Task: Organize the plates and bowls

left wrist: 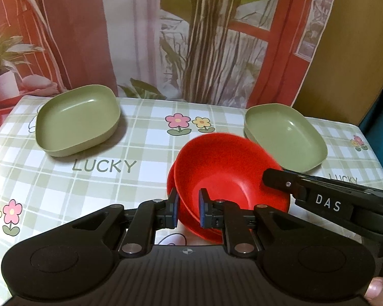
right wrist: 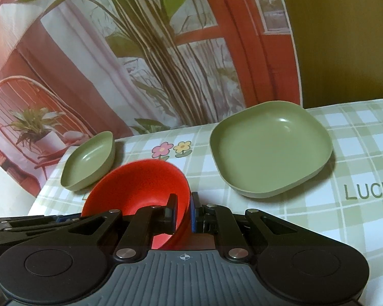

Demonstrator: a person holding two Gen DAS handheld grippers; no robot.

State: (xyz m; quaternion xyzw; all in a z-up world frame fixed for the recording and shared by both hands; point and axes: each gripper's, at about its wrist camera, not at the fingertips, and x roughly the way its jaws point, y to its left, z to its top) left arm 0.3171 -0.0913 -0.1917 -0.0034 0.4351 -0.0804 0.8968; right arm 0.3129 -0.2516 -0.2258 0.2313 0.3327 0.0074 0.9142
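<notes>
Two red bowls (left wrist: 224, 176) are nested in the middle of the table. My left gripper (left wrist: 189, 209) straddles their near rims, one finger outside and one inside, jaws a little apart. My right gripper (right wrist: 183, 210) is shut on the rim of a red bowl (right wrist: 140, 186), which tilts; its finger (left wrist: 288, 186) shows in the left wrist view on the top bowl's right rim. Two green square plates lie on the table: one at the far left (left wrist: 76, 119) (right wrist: 89, 160), one at the far right (left wrist: 286, 137) (right wrist: 270, 150).
The table carries a green checked cloth (left wrist: 140, 178) with flowers and the word LUCKY. A printed backdrop (left wrist: 191, 38) hangs right behind the table's far edge. The table's right edge (left wrist: 380, 158) lies close past the right plate.
</notes>
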